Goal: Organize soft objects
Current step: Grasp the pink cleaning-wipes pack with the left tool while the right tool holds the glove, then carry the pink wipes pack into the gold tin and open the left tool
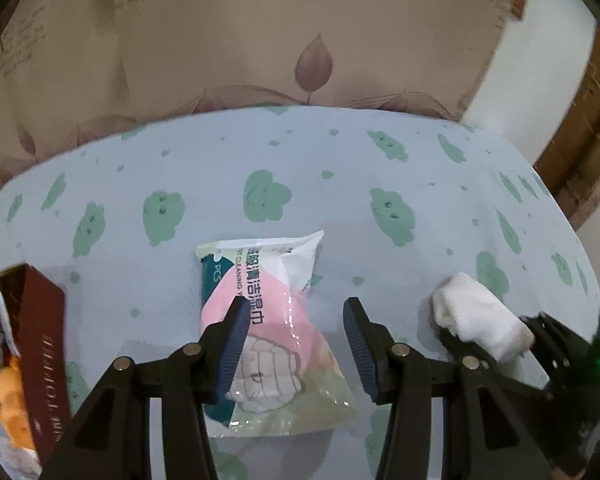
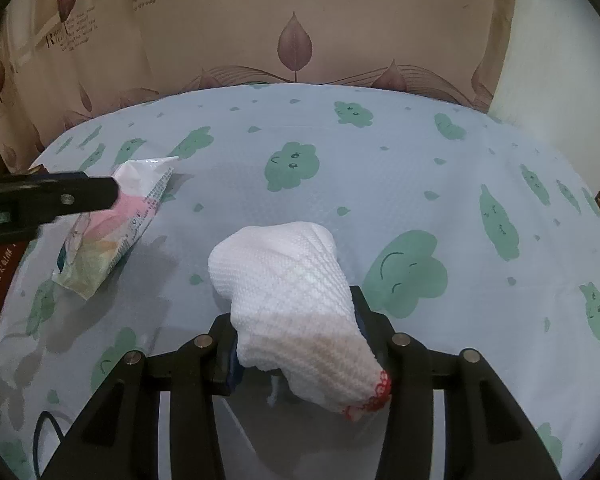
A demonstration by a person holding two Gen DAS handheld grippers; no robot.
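Two soft items noted. My right gripper pinches a white knitted cloth with red edging. My left gripper, jaws spread, hovers over a wet-wipes pack lying flat on the tablecloth. The red box at left holds blue and orange soft things.

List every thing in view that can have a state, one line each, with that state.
Wipes pack: sealed, lying flat on the cloth, not gripped.
Glove: bunched, between the right claw's fingers.
Box: open, soft items inside.
Left claw: open, over the wipes pack.
Right claw: around the glove; whether the pads press cannot be told.
Tablecloth: spread flat.
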